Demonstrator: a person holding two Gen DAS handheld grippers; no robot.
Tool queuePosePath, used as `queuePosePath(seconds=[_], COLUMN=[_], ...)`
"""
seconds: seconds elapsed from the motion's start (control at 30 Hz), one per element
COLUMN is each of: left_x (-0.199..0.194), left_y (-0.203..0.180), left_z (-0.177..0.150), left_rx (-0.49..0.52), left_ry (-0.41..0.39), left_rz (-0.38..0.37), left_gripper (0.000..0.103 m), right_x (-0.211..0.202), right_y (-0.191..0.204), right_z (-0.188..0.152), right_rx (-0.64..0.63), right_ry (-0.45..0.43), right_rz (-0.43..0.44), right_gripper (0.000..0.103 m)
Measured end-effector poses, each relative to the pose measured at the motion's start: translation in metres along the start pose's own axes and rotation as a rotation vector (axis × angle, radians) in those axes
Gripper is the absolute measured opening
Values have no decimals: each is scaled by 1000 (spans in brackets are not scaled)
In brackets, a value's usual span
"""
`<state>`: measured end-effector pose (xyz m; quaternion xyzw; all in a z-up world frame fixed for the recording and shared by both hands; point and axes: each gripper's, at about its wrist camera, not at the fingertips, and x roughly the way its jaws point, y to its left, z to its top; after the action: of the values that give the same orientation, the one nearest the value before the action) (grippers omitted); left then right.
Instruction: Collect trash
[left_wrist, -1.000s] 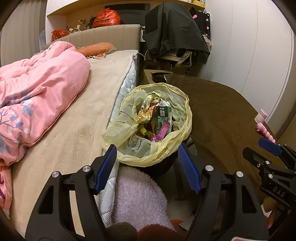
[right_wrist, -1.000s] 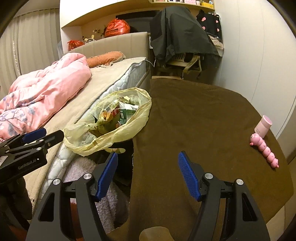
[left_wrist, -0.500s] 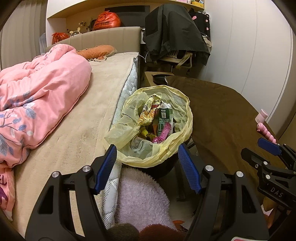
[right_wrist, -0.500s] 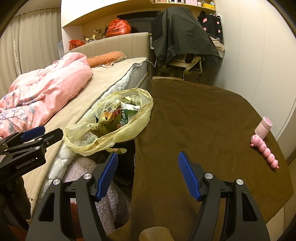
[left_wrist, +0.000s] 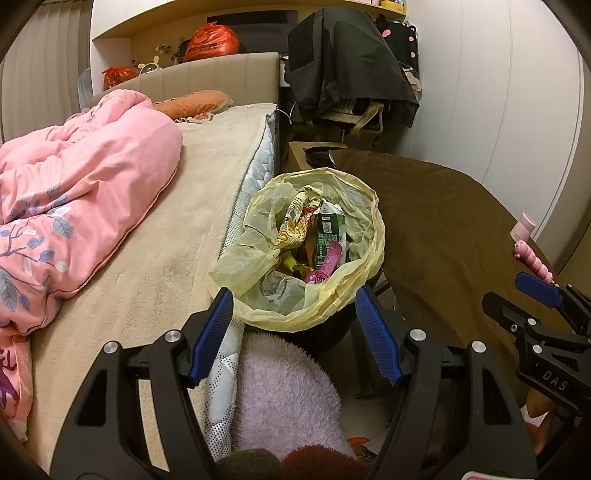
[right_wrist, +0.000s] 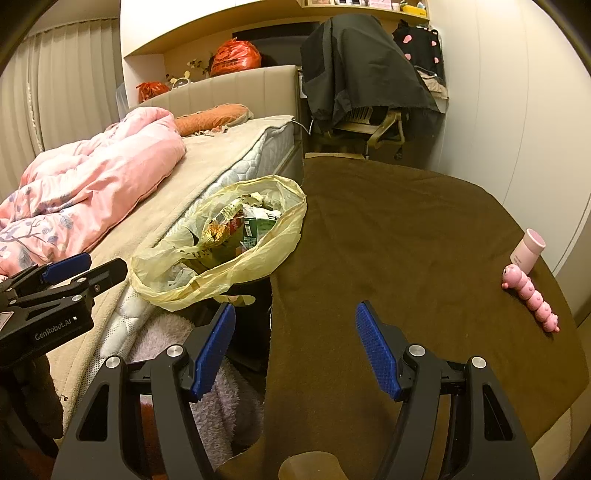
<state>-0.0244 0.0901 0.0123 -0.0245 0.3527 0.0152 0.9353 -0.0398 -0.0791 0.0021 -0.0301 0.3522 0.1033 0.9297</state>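
Room: bedroom, with a bed (left_wrist: 207, 206) on the left carrying a pink quilt (left_wrist: 74, 192) and a brown-covered surface (right_wrist: 406, 251) on the right.
Trash bin: a dark bin lined with a yellow bag (left_wrist: 369, 251) stands in the gap between the bed and the surface, its rim beside both.
Trash: a green carton (left_wrist: 330, 230), a crinkled snack wrapper (left_wrist: 295, 225) and a pink wrapper (left_wrist: 327, 264) lie inside the bag.
Left gripper (left_wrist: 295, 332): jaws spread wide, holding nothing, hovering just above the near rim of the bag.
Right gripper (right_wrist: 295, 343): jaws spread wide, empty, over the near edge of the surface, beside the bin.
Surface items: a pink caterpillar toy (right_wrist: 530, 297) and a pink cup (right_wrist: 528, 253) sit together at the far right edge.
Below: a fluffy lilac cloth (left_wrist: 280, 398) lies under the left gripper.
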Motion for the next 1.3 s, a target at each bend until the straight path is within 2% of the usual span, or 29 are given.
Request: queuePosePath(seconds=[1.3], left_x=[0], left_y=[5], left_z=[0], left_rx=[13], left_ry=[3], left_rz=[-5], left_gripper=[65], right_x=[-3], right_y=[3], right_z=[0], right_rx=[9], right_ry=[-14], right_rz=[-3], right_gripper=[64])
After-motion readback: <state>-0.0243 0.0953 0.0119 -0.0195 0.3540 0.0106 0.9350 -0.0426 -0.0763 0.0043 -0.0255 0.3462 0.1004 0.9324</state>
